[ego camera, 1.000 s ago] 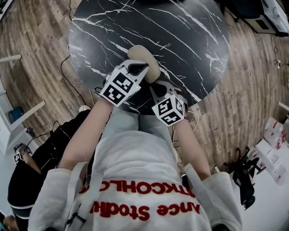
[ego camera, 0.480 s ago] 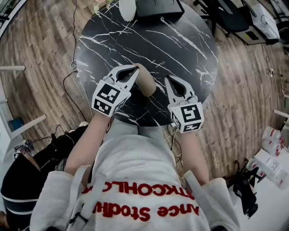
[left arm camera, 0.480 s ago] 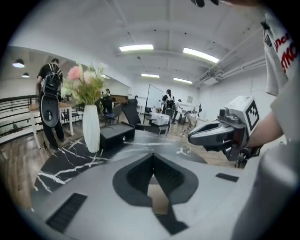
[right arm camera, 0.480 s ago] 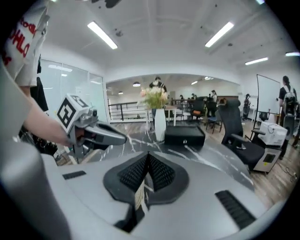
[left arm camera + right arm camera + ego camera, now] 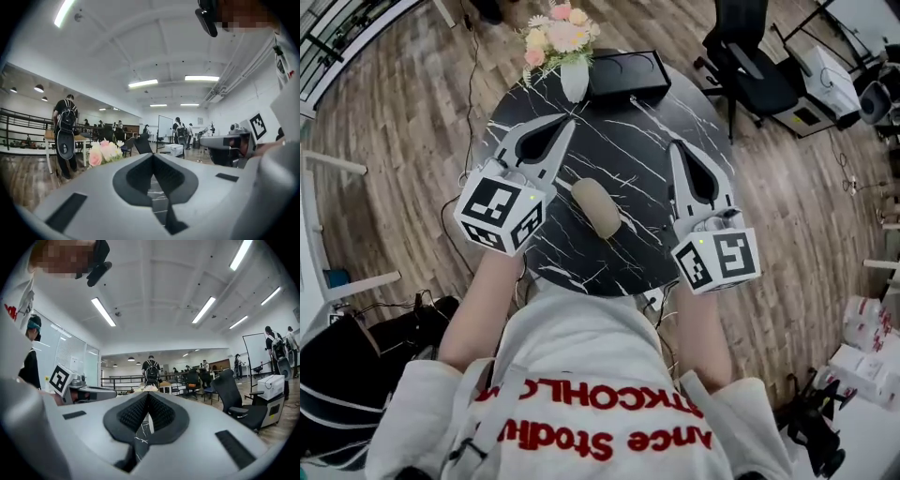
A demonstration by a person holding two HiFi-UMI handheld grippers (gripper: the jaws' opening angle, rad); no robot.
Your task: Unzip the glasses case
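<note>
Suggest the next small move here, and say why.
Likely lower the left gripper toward the glasses case and open its jaws to steady one end. It and the right gripper both hover above the table, jaws together and holding nothing, while the case lies untouched between them. No open zip shows from here.

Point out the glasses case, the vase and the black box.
glasses case (image 5: 596, 207), head view, middle of its top
vase (image 5: 574, 82), head view, its white body
black box (image 5: 628, 75), head view, its top face
</note>
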